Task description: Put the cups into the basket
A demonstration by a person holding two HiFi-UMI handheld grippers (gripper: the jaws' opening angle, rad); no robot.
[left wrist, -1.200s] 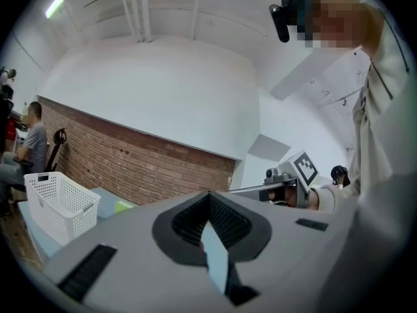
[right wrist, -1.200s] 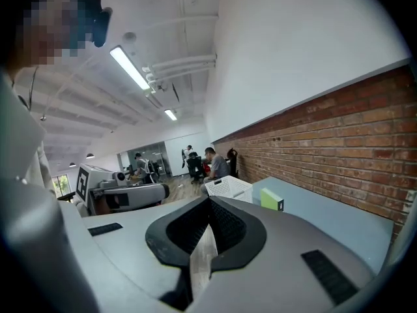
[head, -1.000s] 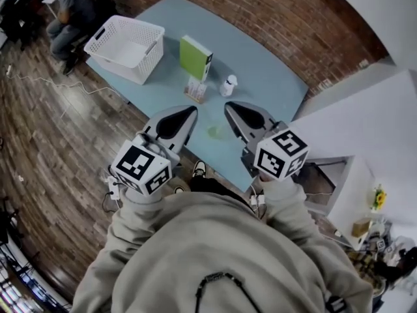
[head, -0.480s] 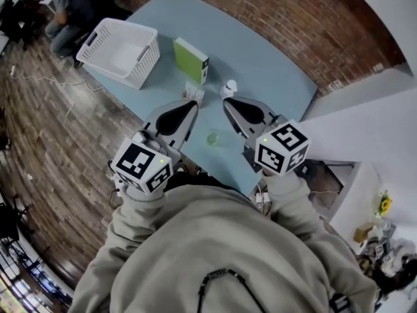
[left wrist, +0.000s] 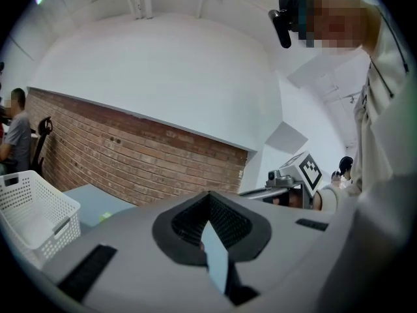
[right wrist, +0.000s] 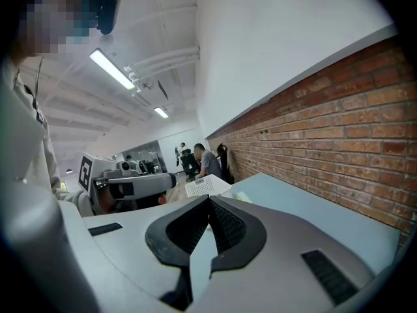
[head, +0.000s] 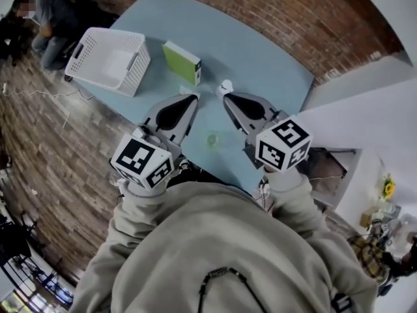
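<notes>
In the head view a small clear, green-tinted cup [head: 212, 138] stands on the blue table [head: 260, 57], between my two grippers and touched by neither. A small white cup-like thing [head: 225, 86] sits just beyond the tip of my right gripper [head: 225, 98]. My left gripper [head: 194, 98] points at the table beside a green box [head: 181, 62]. Both grippers are shut and hold nothing. The white slotted basket [head: 107, 60] stands empty at the table's far left, and it also shows in the left gripper view [left wrist: 32, 217] and the right gripper view [right wrist: 205, 186].
A brick wall [head: 273, 12] runs along the table's far side. A seated person [head: 49, 18] is beyond the basket, over the wooden floor [head: 58, 149]. The table's near edge lies under my grippers. A white counter [head: 365, 129] is on the right.
Both grippers have moved forward over the table, and their tips now reach the green box and the white thing. The jaws stayed shut. The clear cup has not moved on the table.
</notes>
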